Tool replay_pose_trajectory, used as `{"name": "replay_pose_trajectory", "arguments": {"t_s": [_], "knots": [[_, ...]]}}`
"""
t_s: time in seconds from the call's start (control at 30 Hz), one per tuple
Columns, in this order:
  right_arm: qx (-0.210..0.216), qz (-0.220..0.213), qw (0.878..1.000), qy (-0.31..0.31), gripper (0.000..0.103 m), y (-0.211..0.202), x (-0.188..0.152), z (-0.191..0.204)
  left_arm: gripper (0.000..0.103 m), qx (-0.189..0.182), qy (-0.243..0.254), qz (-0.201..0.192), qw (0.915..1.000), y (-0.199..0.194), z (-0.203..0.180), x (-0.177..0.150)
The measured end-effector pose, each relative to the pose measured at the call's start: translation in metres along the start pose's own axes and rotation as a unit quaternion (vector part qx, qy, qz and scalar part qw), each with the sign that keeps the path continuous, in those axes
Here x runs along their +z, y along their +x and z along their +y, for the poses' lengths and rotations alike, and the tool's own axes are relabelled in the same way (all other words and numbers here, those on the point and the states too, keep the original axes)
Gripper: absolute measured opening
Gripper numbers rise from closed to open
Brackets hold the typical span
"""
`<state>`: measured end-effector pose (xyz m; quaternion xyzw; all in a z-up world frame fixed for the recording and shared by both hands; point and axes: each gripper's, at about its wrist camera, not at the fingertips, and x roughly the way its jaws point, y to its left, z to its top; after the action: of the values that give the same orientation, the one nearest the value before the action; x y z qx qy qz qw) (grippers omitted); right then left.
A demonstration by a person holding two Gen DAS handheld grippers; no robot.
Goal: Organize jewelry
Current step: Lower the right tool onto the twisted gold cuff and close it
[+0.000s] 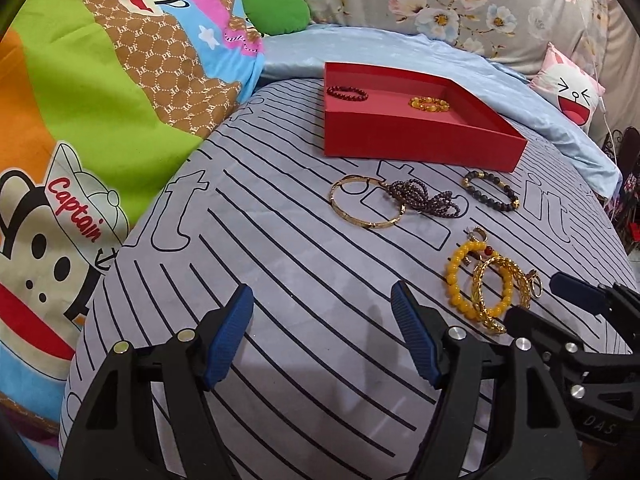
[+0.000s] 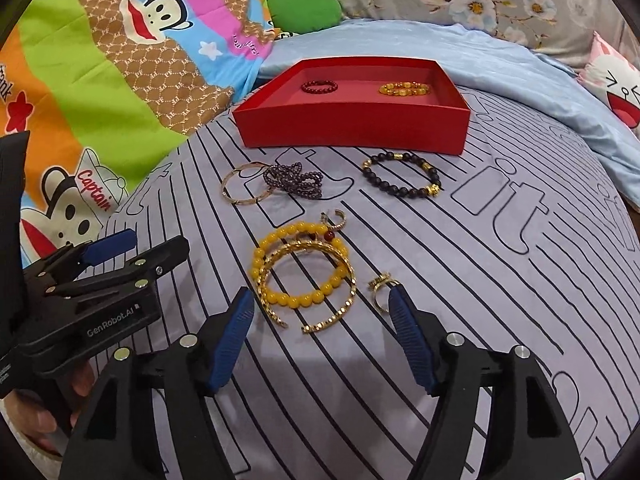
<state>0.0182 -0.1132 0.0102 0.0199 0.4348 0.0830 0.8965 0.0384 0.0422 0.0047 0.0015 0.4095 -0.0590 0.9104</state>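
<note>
striped bedsheet (image 2: 480,280) | left gripper (image 1: 322,334) fingers apart, low | right gripper (image 2: 322,334) fingers apart, low

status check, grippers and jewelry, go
Left gripper open, empty. Right gripper open, nearing yellow bead bracelet. Two bracelets already inside red box. Nothing blocking.
</note>
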Motion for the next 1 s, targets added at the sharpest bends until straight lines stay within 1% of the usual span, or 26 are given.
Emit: {"name": "replay_pose_trajectory", "arguments": {"t_s": [0.13,0.27,0.43,0.5,0.57,0.63,0.73,0.83,1.0], "knots": [[-0.004,0.004,1.000,-0.010,0.073,0.008,0.005,0.007,0.069,-0.009,-0.011,0.002,0.9999,0.002,0.006,0.003],[-0.020,0.004,0.999,-0.026,0.075,0.016,0.008,0.012,0.069,-0.011,-0.019,0.003,0.9997,0.003,0.012,0.005],[-0.022,0.003,0.999,-0.024,0.075,0.019,0.012,0.010,0.069,-0.017,-0.026,0.008,0.9995,0.006,0.016,0.006],[-0.027,0.004,0.999,-0.027,0.073,0.020,0.012,0.009,0.069,-0.019,-0.027,0.009,0.9994,0.007,0.016,0.006],[-0.029,0.005,0.999,-0.033,0.066,0.021,0.011,0.011,0.069,-0.020,-0.027,0.011,0.9994,0.008,0.015,0.007],[-0.022,0.011,0.999,-0.036,0.062,0.023,0.010,0.013,0.069,-0.021,-0.027,0.012,0.9993,0.009,0.014,0.007],[-0.031,0.008,0.998,-0.048,0.061,0.023,0.007,0.016,0.069,-0.023,-0.027,0.013,0.9993,0.010,0.012,0.005],[-0.029,0.006,0.998,-0.047,0.057,0.021,0.006,0.016,0.069,-0.023,-0.026,0.014,0.9993,0.010,0.009,0.004],[-0.016,0.003,1.000,-0.008,0.057,0.011,0.005,-0.002,0.069,-0.027,-0.026,0.014,0.9992,0.009,0.009,0.006]]}}
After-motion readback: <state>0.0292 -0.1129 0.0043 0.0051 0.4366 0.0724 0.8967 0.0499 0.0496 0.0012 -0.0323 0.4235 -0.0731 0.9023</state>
